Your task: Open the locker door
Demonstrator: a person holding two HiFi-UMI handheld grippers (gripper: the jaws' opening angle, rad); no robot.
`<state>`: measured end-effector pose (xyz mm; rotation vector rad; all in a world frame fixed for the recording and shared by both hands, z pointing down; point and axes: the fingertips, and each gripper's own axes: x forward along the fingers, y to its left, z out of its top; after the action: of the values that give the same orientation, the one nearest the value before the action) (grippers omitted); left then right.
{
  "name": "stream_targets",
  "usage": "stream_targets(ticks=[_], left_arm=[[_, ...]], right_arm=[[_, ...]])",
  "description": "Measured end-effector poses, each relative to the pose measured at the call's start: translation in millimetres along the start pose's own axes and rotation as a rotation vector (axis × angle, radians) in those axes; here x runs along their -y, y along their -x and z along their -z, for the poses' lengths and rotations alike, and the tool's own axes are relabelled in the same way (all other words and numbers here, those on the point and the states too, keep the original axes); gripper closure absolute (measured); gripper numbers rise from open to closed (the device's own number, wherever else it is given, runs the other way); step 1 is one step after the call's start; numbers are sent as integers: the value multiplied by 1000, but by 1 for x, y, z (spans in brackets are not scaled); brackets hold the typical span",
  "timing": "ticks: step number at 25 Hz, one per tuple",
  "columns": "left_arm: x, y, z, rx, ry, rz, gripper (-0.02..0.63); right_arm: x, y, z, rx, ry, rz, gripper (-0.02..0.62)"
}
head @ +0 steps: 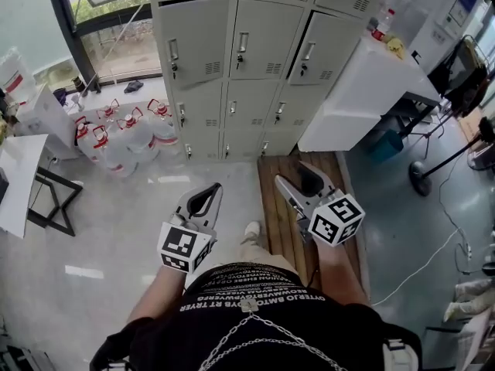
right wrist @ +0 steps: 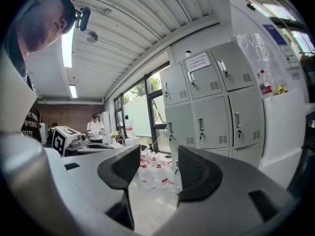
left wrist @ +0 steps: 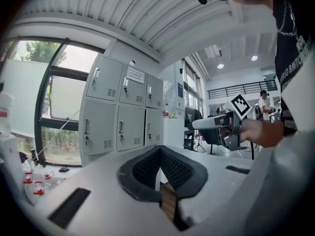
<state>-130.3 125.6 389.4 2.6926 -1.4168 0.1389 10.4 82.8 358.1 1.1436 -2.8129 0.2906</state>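
Note:
A bank of grey lockers (head: 259,41) stands ahead across the floor, each door with a small upright handle; the doors look shut. The lockers also show in the left gripper view (left wrist: 118,107) and the right gripper view (right wrist: 216,102). My left gripper (head: 210,190) is held low in front of the person, well short of the lockers, its jaws (left wrist: 158,150) meeting at the tips with nothing between them. My right gripper (head: 298,178) is level beside it, equally far off. Its jaws (right wrist: 158,154) stand wide apart and empty, the floor showing through the gap.
Several water jugs with red caps (head: 124,134) stand on the floor left of the lockers. A white counter (head: 371,83) abuts them on the right. A wooden pallet (head: 286,207) lies under the right gripper. A black-framed table (head: 46,199) is at the left, cables and stands at the right.

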Motion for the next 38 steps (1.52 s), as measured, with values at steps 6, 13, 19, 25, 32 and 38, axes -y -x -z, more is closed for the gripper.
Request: stream_targets(ticks=[6,13,19,25,32,38], left_arm=[[-45,-18,-9,-10,-21,-103,603],[-83,-71,-10,-47,-19,-128,603],[-111,-126,-21,-46,-11,-146,603],[-116,-190,-30,-57,-27,-120,603],[-114,-270,-49,-34,-59,-113,603],[-131,-313,-70,2,-117,-183,603]], right_arm=[[23,-41,-12,-7,11,-79,368],[72,-99,-17,-22,-14,-123,368],[113,-141,-23,-47,-24,-156,368],[165,-161,-40,-37,-30,-162,368],[232,-167,-44,-29,-44,-173,368],[283,-175,-42,-31,-50,-186,368]])
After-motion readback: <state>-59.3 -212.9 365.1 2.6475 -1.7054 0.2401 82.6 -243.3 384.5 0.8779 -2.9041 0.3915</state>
